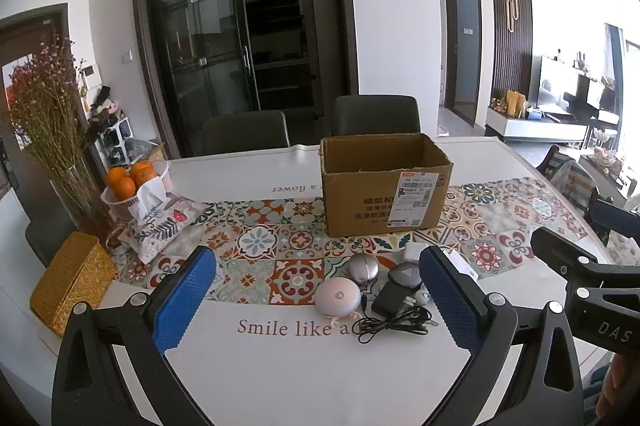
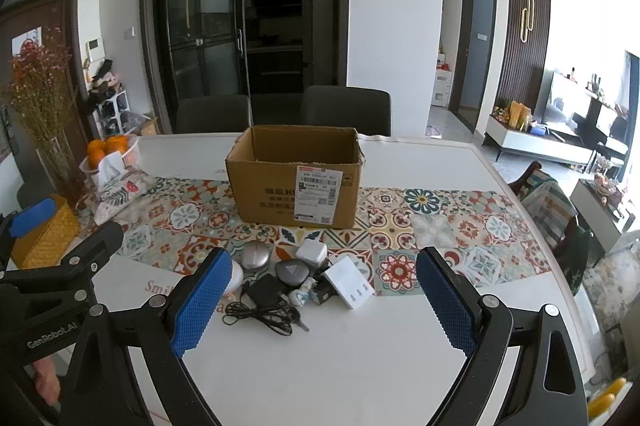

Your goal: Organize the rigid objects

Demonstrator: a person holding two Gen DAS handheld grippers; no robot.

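An open cardboard box [image 1: 386,182] [image 2: 296,174] stands on the patterned table runner. In front of it lies a cluster of small items: a silver mouse [image 1: 363,266] [image 2: 255,255], a dark rounded device [image 1: 406,274] [image 2: 291,271], a black adapter with a cable [image 1: 390,302] [image 2: 266,292], a pale round gadget [image 1: 338,297], a white charger cube [image 2: 311,251] and a white flat box [image 2: 349,284]. My left gripper [image 1: 320,302] is open and empty, short of the cluster. My right gripper [image 2: 324,300] is open and empty, with the items between its fingers' line of sight.
At the table's left stand a vase of dried flowers [image 1: 52,130], a basket of oranges [image 1: 132,182], a fabric tissue pouch [image 1: 164,222] and a yellow woven box [image 1: 72,282]. Two dark chairs [image 1: 376,114] stand behind the white table [image 1: 304,366].
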